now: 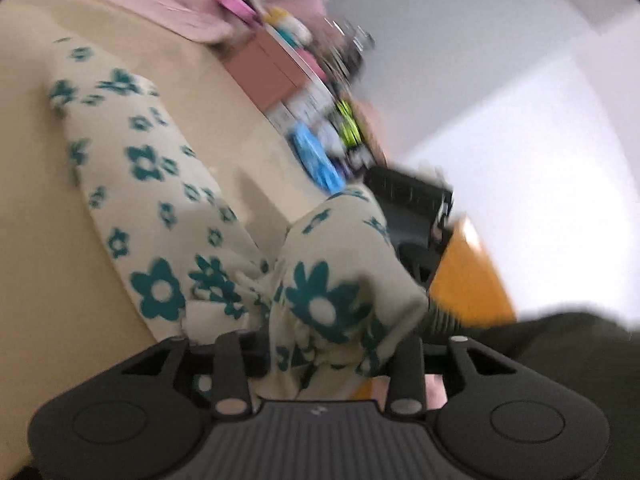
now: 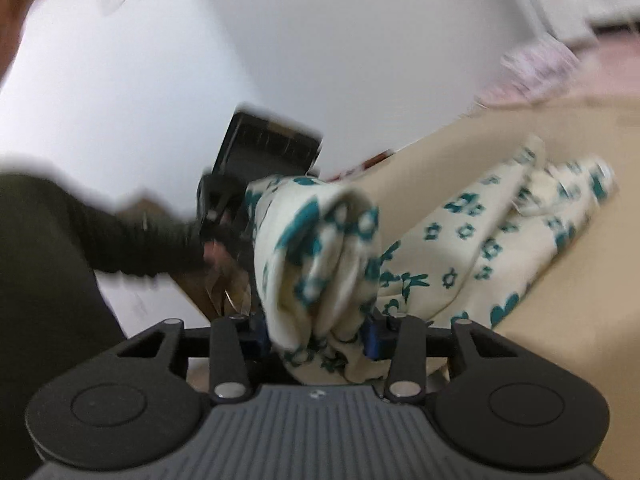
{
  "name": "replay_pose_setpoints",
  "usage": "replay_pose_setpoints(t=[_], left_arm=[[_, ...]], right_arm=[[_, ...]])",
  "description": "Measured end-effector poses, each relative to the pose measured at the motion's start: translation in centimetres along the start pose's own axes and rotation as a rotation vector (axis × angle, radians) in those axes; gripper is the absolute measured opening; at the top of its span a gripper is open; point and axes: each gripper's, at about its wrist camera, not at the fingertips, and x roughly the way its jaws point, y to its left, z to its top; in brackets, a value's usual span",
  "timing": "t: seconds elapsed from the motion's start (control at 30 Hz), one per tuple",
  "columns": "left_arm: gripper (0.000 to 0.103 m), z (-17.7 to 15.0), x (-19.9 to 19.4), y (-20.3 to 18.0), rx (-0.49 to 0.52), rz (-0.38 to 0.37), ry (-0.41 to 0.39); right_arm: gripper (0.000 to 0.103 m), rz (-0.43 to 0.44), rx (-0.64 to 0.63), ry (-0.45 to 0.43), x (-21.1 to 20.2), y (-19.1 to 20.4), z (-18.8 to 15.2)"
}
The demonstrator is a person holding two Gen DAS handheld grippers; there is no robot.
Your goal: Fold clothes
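Note:
A cream garment with teal flowers (image 1: 152,184) lies stretched over the beige table (image 1: 36,208). My left gripper (image 1: 320,356) is shut on a bunched end of it, and the cloth hides the fingertips. In the right wrist view my right gripper (image 2: 320,332) is shut on another bunched end of the garment (image 2: 320,248), lifted off the table, while the rest trails to the right (image 2: 500,236). Each gripper shows in the other's view, close together: the right one (image 1: 412,200), the left one (image 2: 260,160). Both views are motion-blurred.
A pink garment (image 1: 160,0) lies at the far end of the table. Boxes and small clutter (image 1: 312,92) line the table's edge. An orange object (image 1: 468,276) sits beyond the right gripper. A dark sleeve (image 2: 100,236) reaches in. White walls are behind.

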Motion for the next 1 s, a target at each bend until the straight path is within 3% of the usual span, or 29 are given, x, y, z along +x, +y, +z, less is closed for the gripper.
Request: replay_pose_setpoints(t=[0.1, 0.13, 0.27, 0.33, 0.43, 0.47, 0.53, 0.63, 0.67, 0.7, 0.77, 0.8, 0.9, 1.0], left_arm=[[0.061, 0.6, -1.2, 0.2, -0.027, -0.016, -0.102], [0.063, 0.8, -1.6, 0.3, -0.036, -0.02, -0.135], [0.062, 0.6, -1.0, 1.2, -0.09, 0.14, -0.165], [0.062, 0.4, -1.2, 2.2, -0.183, 0.131, -0.205], [0.069, 0.8, -2.8, 2.1, -0.186, 0.146, -0.279], [0.076, 0.9, -3.3, 2.0, -0.187, 0.151, -0.304], [0.077, 1.1, -4.3, 1.9, -0.189, 0.162, -0.353], [0.075, 2.4, -4.2, 0.3, -0.17, 0.274, -0.407], [0.07, 2.8, -4.0, -0.3, -0.152, 0.31, -0.423], [0.065, 3.2, -3.3, -0.9, -0.133, 0.352, -0.429], [0.04, 4.0, -0.9, -1.9, -0.106, 0.442, -0.407], [0.037, 4.0, -0.3, -2.1, -0.089, 0.487, -0.402], [0.034, 3.1, 1.5, -1.5, -0.057, 0.625, -0.386], [0.034, 2.2, 1.0, -0.3, -0.082, 0.618, -0.42]], right_arm=[[0.035, 0.009, 0.097, -0.077, -1.1, -1.0, -0.1], [0.035, -0.005, 0.114, -0.082, -1.2, -1.2, 0.0], [0.038, -0.059, 0.205, -0.075, -0.9, -1.7, 0.7], [0.04, -0.07, 0.256, -0.07, -0.9, -2.1, 1.0], [0.04, -0.087, 0.31, -0.095, -1.5, -2.5, 1.0], [0.045, -0.107, 0.324, -0.101, -1.7, -2.5, 0.9], [0.05, -0.153, 0.343, -0.11, -2.2, -2.4, 0.8], [0.058, -0.196, 0.361, -0.122, -3.0, -1.9, 1.7], [0.06, -0.207, 0.358, -0.129, -3.2, -1.7, 2.1], [0.06, -0.232, 0.356, -0.132, -3.3, -1.5, 2.4], [0.06, -0.267, 0.34, -0.12, -3.0, -1.2, 2.8], [0.06, -0.294, 0.334, -0.107, -2.7, -1.1, 2.9], [0.059, -0.362, 0.346, -0.065, -1.9, -0.9, 2.5], [0.053, -0.373, 0.369, -0.074, -1.2, -1.1, 2.0]])
